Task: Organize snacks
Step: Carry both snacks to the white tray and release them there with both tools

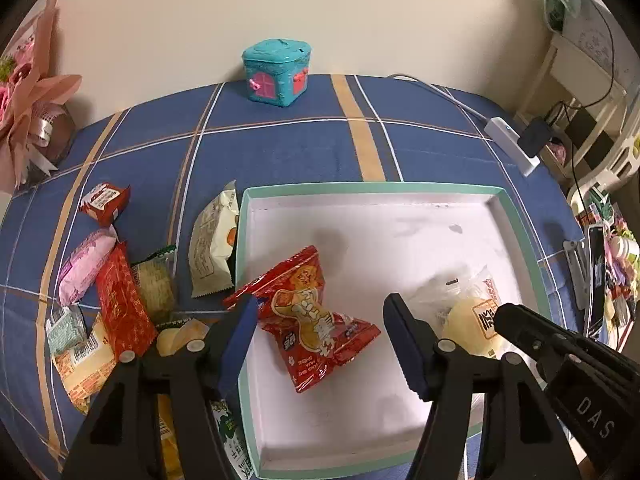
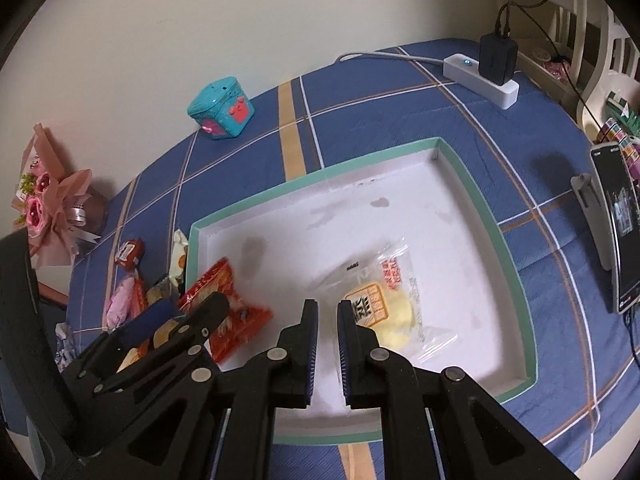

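The left gripper (image 1: 320,322), jaws released, hovers over the red snack packet (image 1: 310,320) lying in the tray (image 1: 360,189) mid-table; lift clear. The right gripper (image 2: 327,312) is clenched, empty.

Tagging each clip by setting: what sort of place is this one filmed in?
Most likely a home room, perhaps a bedroom: a blue plaid cloth covers the surface against a plain wall, with a teal toy box, a pink bouquet and a phone on a stand around it.
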A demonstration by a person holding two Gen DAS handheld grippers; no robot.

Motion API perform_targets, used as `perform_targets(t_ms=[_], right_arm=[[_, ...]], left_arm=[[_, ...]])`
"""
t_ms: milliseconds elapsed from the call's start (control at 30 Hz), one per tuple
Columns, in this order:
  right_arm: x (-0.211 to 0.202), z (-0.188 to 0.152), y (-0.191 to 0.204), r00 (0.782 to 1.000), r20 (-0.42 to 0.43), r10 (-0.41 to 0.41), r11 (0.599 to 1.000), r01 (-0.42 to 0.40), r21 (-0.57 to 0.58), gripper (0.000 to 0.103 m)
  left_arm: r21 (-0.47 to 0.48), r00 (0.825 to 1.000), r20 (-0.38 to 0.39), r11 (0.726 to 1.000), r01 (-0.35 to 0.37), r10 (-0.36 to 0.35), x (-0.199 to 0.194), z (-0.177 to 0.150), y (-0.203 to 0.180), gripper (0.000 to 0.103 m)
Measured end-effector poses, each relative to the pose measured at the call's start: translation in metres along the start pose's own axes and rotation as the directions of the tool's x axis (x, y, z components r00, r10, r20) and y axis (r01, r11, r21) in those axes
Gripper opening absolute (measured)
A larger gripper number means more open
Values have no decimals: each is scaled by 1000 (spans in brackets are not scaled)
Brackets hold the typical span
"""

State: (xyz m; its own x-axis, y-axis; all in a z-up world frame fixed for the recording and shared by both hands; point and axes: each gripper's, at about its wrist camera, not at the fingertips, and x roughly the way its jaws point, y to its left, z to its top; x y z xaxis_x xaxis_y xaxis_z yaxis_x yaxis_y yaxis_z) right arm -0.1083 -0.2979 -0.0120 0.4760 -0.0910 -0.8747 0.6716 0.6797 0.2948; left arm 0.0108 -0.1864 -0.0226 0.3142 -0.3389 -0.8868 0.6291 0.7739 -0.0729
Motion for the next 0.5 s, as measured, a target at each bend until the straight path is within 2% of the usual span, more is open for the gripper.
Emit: perform_targets(t_ms=[133, 267, 367, 433, 500], right_arm=[[-1, 2, 0, 1000, 3, -6, 1000, 6, -4, 11], [0, 0, 3, 1000, -4, -27, 999, 26, -19, 11], [1, -1, 3, 998, -9, -60, 998, 60, -27, 14], [4, -3, 3, 997, -16, -82, 996, 81, -31, 27], [6, -4, 1, 995, -22, -99, 995, 98, -29, 61]], left_arm=[[-32, 1000, -12, 999, -10, 10, -4, 1, 7, 69], [-72, 996, -52, 995, -74, 71, -11, -3, 22, 81], [-107, 990, -74, 986, -130, 123, -13, -8, 38, 86], [-126, 985, -80, 978, -164, 155, -15, -10, 48, 89], [-153, 980, -90, 970, -187, 175, -15, -14, 61, 97]])
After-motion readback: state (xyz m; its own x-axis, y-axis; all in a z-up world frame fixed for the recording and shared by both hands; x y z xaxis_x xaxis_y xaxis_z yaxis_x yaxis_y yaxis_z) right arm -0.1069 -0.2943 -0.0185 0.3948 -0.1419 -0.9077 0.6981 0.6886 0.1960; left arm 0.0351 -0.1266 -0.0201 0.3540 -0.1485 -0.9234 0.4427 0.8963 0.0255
